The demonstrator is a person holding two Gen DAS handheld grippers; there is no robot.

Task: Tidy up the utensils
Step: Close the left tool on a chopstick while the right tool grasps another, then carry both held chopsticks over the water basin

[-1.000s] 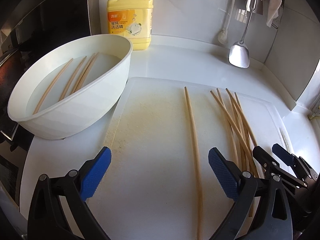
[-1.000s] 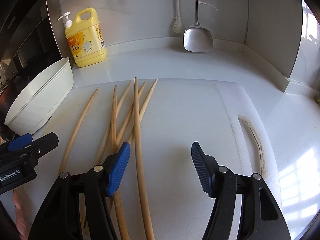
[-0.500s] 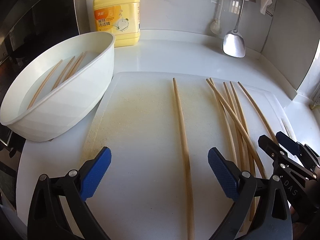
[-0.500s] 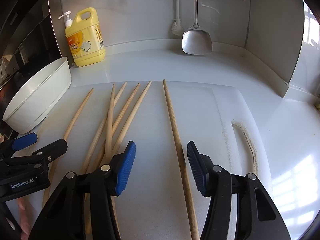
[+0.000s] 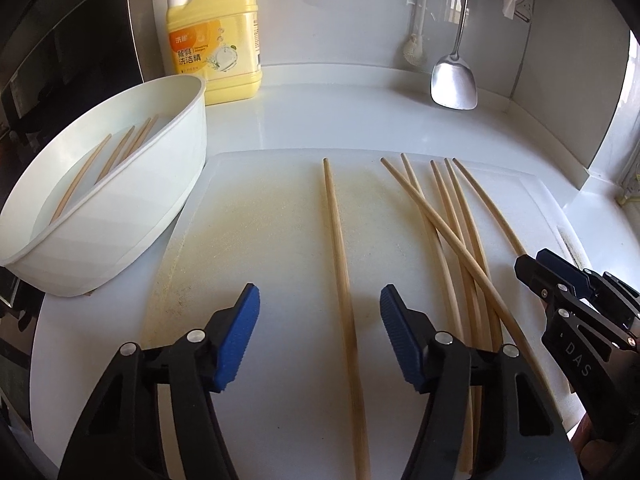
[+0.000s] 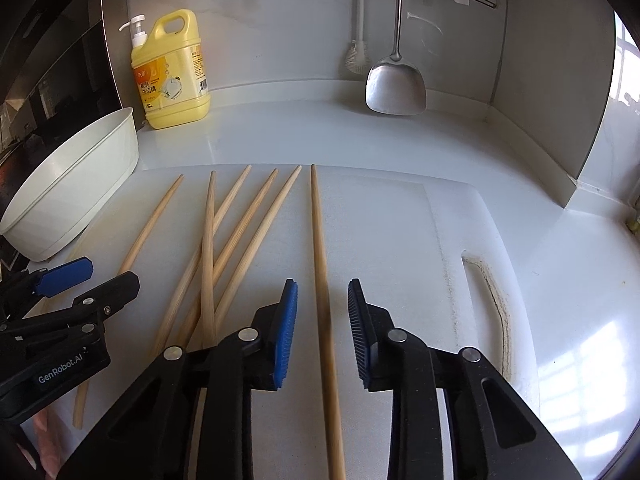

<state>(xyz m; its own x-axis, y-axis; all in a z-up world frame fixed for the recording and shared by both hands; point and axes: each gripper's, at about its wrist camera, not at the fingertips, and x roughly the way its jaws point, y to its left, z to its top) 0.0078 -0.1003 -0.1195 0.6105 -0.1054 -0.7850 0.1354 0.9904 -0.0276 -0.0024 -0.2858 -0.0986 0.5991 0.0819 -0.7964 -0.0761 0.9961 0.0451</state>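
Chopsticks partly sorted, by my read: four already lie in the white basin (image 5: 120, 184) at upper left of the left wrist view, long axes running lower left to upper right; seven remain on the white cutting board (image 5: 260, 360), so more than half is left. Left gripper (image 5: 320, 336) hovers with jaws wide, empty, straddling the lone chopstick (image 5: 340, 280) at frame center, which runs bottom to top, tip toward the back wall. Right of it, the crossed pile (image 5: 460, 248) of five fans toward upper left, with another at its right edge. In the right wrist view the right gripper (image 6: 322, 328) has jaws narrowed around the single chopstick (image 6: 320, 260) but pads not touching it; stick points straight up-frame. Yellow detergent bottle (image 6: 172, 76) and metal spatula (image 6: 396, 88) untouched at back.
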